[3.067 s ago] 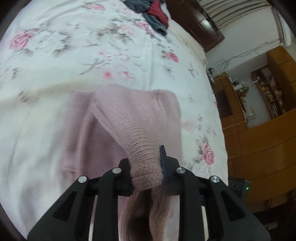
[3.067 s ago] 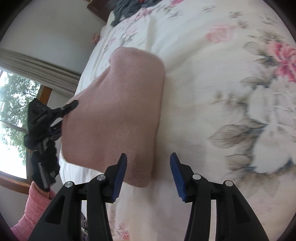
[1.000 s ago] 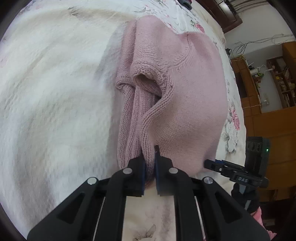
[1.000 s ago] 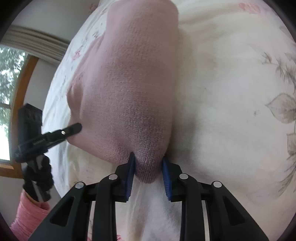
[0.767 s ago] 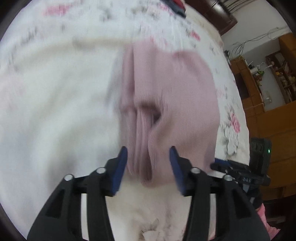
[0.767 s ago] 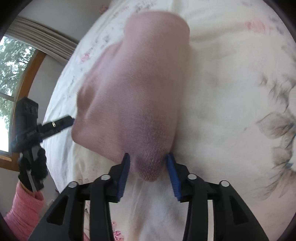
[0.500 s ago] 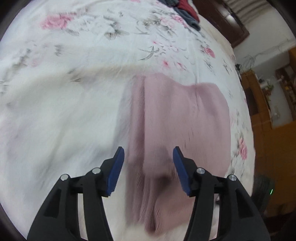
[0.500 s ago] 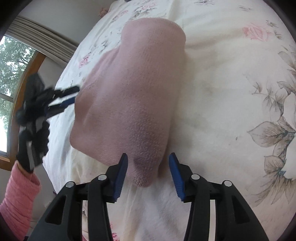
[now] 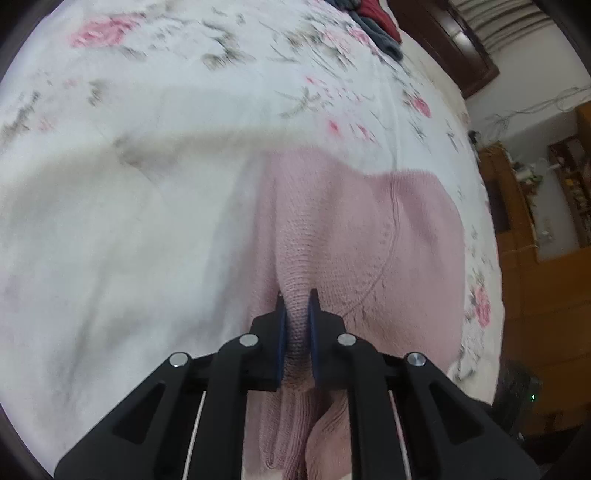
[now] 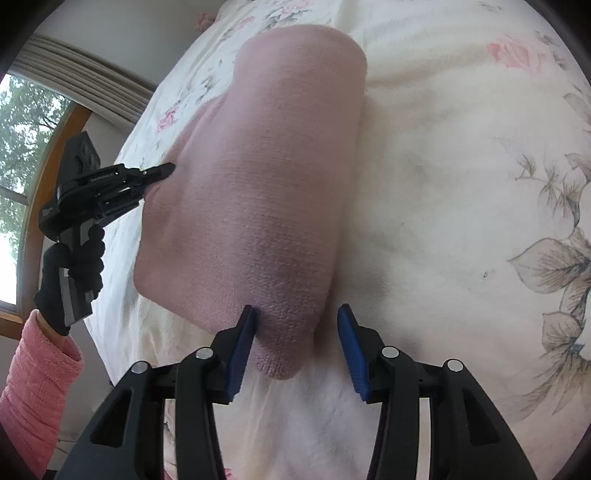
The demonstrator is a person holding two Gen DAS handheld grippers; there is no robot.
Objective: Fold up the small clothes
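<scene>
A pink knit sweater (image 9: 388, 240) lies folded into a long block on the floral bed sheet (image 9: 110, 221). My left gripper (image 9: 296, 295) is shut on a raised fold of knit at the sweater's near left edge. In the right wrist view the sweater (image 10: 266, 177) stretches away from me, and its near corner sits between the fingers of my open right gripper (image 10: 296, 308), with a gap on the right side. The left gripper (image 10: 162, 171) shows there too, its tips at the sweater's left edge, held by a gloved hand (image 10: 70, 269) with a pink sleeve.
A heap of dark and red clothes (image 9: 376, 18) lies at the far end of the bed near a dark headboard (image 9: 450, 44). Wooden furniture (image 9: 546, 258) stands past the bed's right side. A window (image 10: 22, 155) with curtains is beyond the left edge.
The left gripper let go of the sweater's edge, drew back open, then came in and shut on a fold of the knit. The right gripper opened off the near corner and stays open.
</scene>
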